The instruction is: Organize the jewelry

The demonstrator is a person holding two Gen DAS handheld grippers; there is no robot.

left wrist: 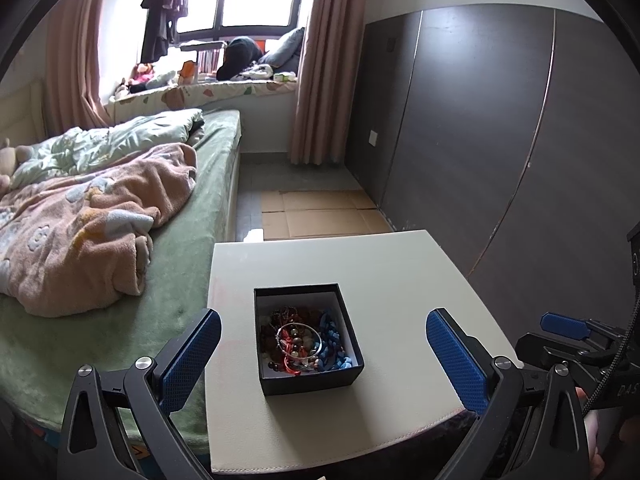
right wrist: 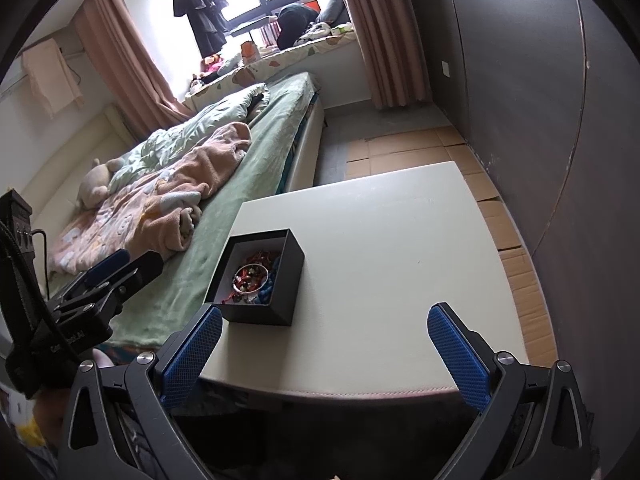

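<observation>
Both tongs spread wide, nothing between the pads. Left gripper point(left wrist: 323, 354) is lined up on the black jewelry box point(left wrist: 310, 376): the box sits between its 2 fingers, just ahead of them, not touching either. Right gripper point(right wrist: 324, 354) hovers over the near edge of the white table point(right wrist: 400, 248); from its view the box is ahead and off to the left, close to its left fingertip point(right wrist: 212, 318).

Risks as I judge them:
- Contents are 1 tangle: silver bangle point(left wrist: 299, 340) on top, red cord point(left wrist: 288, 360) and blue beads point(left wrist: 334, 344) under it. Grabbing 1 piece may drag the rest out.
- Box looks light and loose on the table; a pull may lift or skid it. I'd pin it with the other tong.
- Box is near the table's left edge, bed side. A nudge could tip it off.

Orientation: box is upright, mouth up, roughly square, so no clear long axis. Bangle lies about flat, opening up.
</observation>
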